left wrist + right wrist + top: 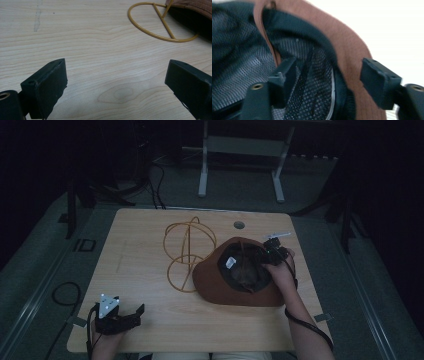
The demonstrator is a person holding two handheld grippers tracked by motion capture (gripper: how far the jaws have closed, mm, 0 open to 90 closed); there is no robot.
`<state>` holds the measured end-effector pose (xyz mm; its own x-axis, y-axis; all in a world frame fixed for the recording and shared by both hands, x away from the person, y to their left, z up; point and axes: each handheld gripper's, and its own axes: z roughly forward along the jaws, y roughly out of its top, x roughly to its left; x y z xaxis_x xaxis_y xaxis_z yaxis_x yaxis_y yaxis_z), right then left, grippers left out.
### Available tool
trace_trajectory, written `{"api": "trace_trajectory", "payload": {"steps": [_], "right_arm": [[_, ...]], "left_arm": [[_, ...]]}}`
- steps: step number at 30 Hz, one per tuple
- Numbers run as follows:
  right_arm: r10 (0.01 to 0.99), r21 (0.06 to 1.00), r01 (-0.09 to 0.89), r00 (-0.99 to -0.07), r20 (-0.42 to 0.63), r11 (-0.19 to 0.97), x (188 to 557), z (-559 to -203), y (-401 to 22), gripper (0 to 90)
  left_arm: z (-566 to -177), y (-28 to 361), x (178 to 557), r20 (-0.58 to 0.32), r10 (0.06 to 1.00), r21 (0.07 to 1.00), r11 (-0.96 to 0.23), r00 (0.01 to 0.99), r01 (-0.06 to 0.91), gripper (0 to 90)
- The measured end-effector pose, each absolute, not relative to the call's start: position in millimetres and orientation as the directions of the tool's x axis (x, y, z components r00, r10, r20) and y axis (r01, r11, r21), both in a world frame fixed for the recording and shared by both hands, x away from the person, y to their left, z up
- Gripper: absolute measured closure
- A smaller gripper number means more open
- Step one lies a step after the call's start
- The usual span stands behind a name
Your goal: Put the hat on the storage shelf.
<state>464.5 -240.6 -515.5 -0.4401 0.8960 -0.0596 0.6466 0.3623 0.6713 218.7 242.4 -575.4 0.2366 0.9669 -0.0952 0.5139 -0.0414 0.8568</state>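
Note:
A brown hat (215, 287) lies upside down on the right of the wooden table (140, 245), its dark mesh lining (307, 100) facing up. A yellow wire stand (187, 252) leans beside its left edge. My right gripper (272, 252) is at the hat's far right rim. One jaw is inside over the lining and the other is outside the brown brim (352, 42), with a gap on both sides, so the right gripper (329, 75) is open. My left gripper (135, 312) rests at the table's front left, open and empty (116, 75), facing the stand's ring (162, 22) and hat edge (195, 7).
A round cable hole (239, 225) sits near the table's far edge. Behind the table stands a white-legged frame (240, 150). Cables (65, 292) lie on the floor at the left. Bare wood stretches between the left gripper and the stand.

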Motion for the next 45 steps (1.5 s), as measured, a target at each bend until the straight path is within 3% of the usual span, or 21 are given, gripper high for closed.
{"api": "trace_trajectory", "payload": {"steps": [4,6,11,14,16,22,27,35,45], "right_arm": [[0.904,0.631,0.677,-0.418,-0.093,0.378,467.0,-528.7,-239.2,36.1],[0.900,0.620,0.683,-0.426,-0.090,0.385,467.3,-533.2,-238.6,45.8],[0.883,0.585,0.672,-0.427,-0.197,0.455,465.2,-536.2,-232.4,58.3],[0.888,0.574,0.682,-0.397,-0.231,0.453,463.2,-536.6,-233.7,79.2],[0.901,0.598,0.678,-0.376,-0.218,0.428,459.8,-531.8,-237.6,83.4],[0.934,0.733,0.618,-0.351,-0.064,0.283,439.9,-502.6,-260.3,84.3],[0.937,0.781,0.580,-0.350,-0.015,0.229,421.4,-476.3,-270.9,84.5],[0.940,0.831,0.540,-0.335,0.068,0.132,393.2,-451.2,-288.9,84.5],[0.930,0.861,0.509,-0.322,0.174,0.015,366.1,-439.1,-307.4,84.3]], "left_arm": [[-576.0,241.5,219.4,-0.097,0.966,0.853,-0.043,0.240,0.520,4.8],[-576.2,240.8,219.5,-0.094,0.966,0.851,-0.048,0.240,0.523,4.8],[-576.0,240.1,219.0,-0.084,0.967,0.850,-0.056,0.239,0.523,4.8],[-575.9,239.7,219.5,-0.084,0.966,0.850,-0.059,0.246,0.523,4.8],[-574.4,239.0,219.4,-0.088,0.960,0.855,-0.065,0.267,0.514,4.9],[-559.1,226.7,214.0,-0.075,0.937,0.879,-0.099,0.340,0.466,6.0],[-542.5,206.6,209.5,-0.050,0.906,0.884,-0.156,0.421,0.441,6.1],[-505.1,170.5,205.0,-0.007,0.836,0.903,-0.231,0.549,0.363,6.1],[-462.5,122.8,223.8,0.066,0.784,0.895,-0.319,0.618,0.310,6.5]]}}
